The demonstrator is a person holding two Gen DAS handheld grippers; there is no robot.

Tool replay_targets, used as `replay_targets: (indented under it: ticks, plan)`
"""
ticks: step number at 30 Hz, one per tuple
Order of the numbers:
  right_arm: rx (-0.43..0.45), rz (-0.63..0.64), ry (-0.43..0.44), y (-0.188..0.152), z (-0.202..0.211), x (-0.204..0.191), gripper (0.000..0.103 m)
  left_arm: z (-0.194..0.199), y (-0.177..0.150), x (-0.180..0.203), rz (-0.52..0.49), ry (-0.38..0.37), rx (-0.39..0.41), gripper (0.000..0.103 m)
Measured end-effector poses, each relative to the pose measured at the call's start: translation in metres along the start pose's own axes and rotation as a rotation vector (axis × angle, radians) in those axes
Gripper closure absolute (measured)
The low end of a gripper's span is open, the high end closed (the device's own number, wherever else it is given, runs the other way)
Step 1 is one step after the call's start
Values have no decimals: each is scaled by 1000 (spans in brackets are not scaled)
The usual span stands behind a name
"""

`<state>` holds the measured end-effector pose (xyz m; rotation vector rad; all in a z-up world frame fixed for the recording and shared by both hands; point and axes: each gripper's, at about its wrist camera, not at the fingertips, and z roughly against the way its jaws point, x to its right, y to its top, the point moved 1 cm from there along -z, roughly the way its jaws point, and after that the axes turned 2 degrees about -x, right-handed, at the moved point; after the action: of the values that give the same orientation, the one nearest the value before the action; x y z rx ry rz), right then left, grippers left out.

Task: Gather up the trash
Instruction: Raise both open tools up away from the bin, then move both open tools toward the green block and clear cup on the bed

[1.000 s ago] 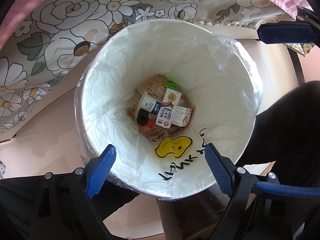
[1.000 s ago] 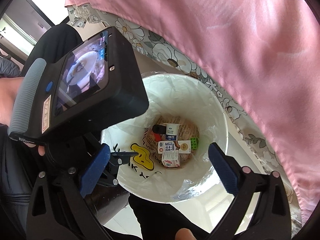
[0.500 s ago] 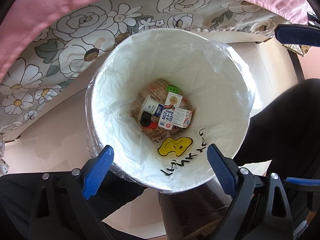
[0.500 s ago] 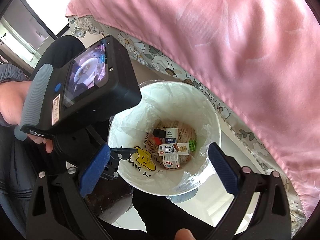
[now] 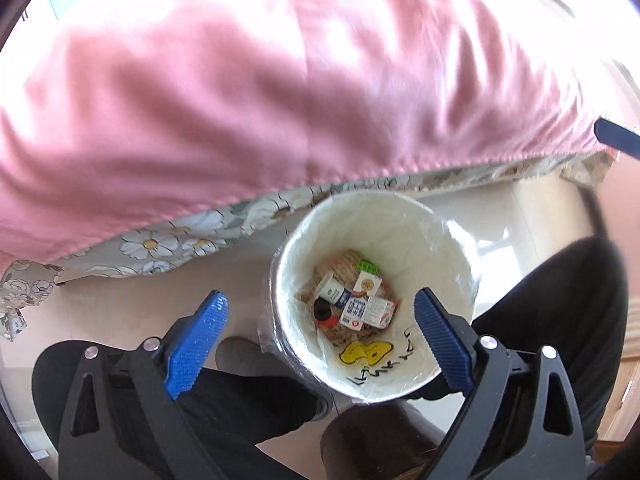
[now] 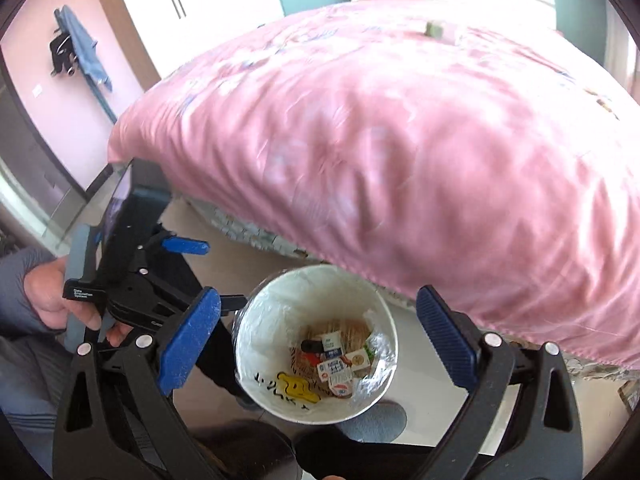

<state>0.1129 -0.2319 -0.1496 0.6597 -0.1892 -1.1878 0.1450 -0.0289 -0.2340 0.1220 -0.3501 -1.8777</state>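
Observation:
A white bin (image 5: 460, 264) with a clear liner stands on the floor beside the bed, seen from above in both views. At its bottom lie small cartons (image 5: 366, 310), a black-capped bottle (image 5: 322, 308) and a green cube (image 5: 368, 266). My left gripper (image 5: 319, 296) hangs open high above the bin (image 6: 256, 340), with nothing between its fingers. My right gripper (image 6: 318, 293) is open and empty too, above the bin's far rim. In the right wrist view a hand (image 6: 48, 300) holds the left gripper's body (image 6: 132, 264). A small green thing (image 6: 434, 30) lies far back on the bed.
A pink quilt (image 6: 400, 140) covers the bed and overhangs a floral sheet (image 5: 172, 240) just behind the bin. The person's dark trouser legs (image 5: 560, 300) and a grey shoe (image 5: 240, 356) flank the bin. White wardrobes (image 6: 200, 4) stand beyond the bed.
Both grippers have risen well away from the bin, which now looks much smaller. The top of the pink quilt and the room behind it have come into view.

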Motion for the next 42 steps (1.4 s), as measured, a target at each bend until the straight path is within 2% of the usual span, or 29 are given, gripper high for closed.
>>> replay_targets:
  ticks: [2,5,10,16,20,22,27,35,40,42]
  plan:
    - [52,-33,-42,4,10,8,7,17,11,-6,16,18,53,7]
    - [86,-72,-70,11,15,20,7,38,31,-14,42,18,129,7]
    - [132,-16,-104,16,21,28,7,63,64,-27,21,60,225,7]
    - [113,74,-86,33,26,42,7,86,115,-40,-31,147,306,7]
    - [86,107,-64,56,29,55,7,93,154,-47,-40,171,355,7]
    - [76,127,-89,71,28,62,7,93,173,-49,-41,172,369,7]
    - [54,178,-20,111,22,84,7,87,219,-49,-72,203,404,7]
    - [46,112,-113,160,9,120,7,67,302,-61,-53,221,415,7]
    - [58,127,-133,178,0,132,7,50,347,-62,-114,170,406,7]
    - [47,135,-133,185,-5,138,7,42,362,-58,-162,174,387,7]
